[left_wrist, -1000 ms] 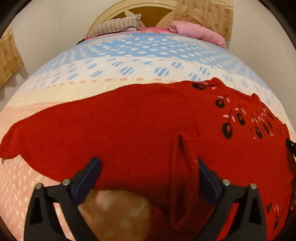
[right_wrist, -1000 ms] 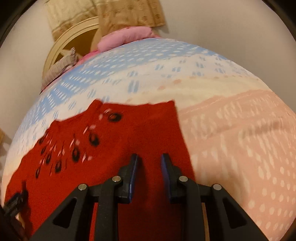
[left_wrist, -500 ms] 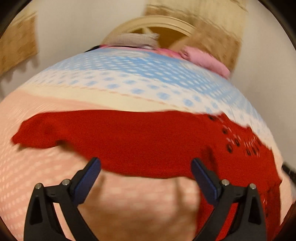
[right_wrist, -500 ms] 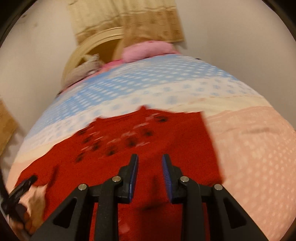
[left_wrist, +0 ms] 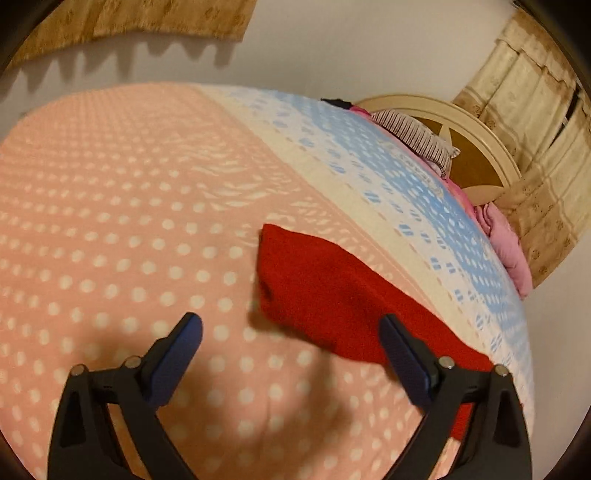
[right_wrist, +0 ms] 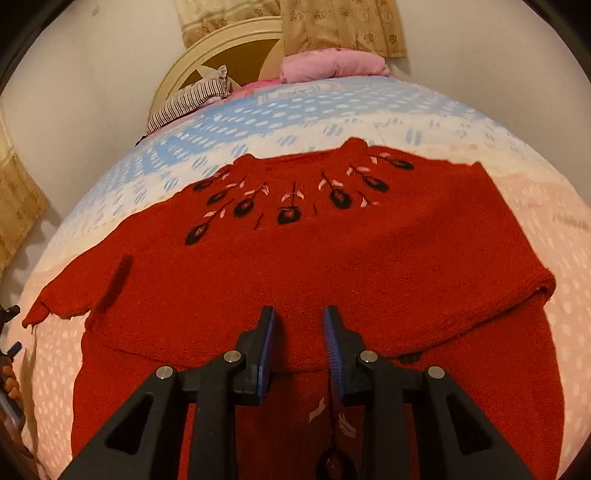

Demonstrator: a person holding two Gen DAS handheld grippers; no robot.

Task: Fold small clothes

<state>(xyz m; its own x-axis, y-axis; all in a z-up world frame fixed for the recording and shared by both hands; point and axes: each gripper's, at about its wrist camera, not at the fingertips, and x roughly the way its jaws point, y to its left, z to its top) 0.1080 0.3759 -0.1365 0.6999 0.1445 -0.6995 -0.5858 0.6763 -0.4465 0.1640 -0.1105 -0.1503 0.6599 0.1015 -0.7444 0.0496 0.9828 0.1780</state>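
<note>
A: How many garments are out?
B: One. A red sweater (right_wrist: 332,258) lies on the bed (right_wrist: 561,236), on the pink dotted part of the cover, its neck end reaching the pale band before the blue part. In the left wrist view only one sleeve of it (left_wrist: 325,291) shows, lying flat to the right of the tool.

A: And the tools?
B: Two. The left tool (left_wrist: 290,343) hangs over the cover with its jaws spread wide and nothing between them; the sleeve edge passes just by its right finger (left_wrist: 402,354). The right tool (right_wrist: 298,332) is above the sweater's lower middle, jaws apart by a narrow gap. I cannot tell whether any knit is caught in that gap, so I would call it slightly open.

A: What is on the sweater?
B: Dark flower shapes with pale leaves run in an arc below the neck; I count about eight. One more flower (right_wrist: 334,461) shows near the bottom edge, under the right tool. A layer is folded across the body, its lower edge curving past the fingertips, and the right side ends in a rolled fold (right_wrist: 543,288).

A: Anything else on the bed?
B: At the far end, one striped pillow (right_wrist: 192,99) and one pink pillow (right_wrist: 332,64), against one round headboard (right_wrist: 221,48). Curtains (right_wrist: 340,26) hang behind it.
</note>
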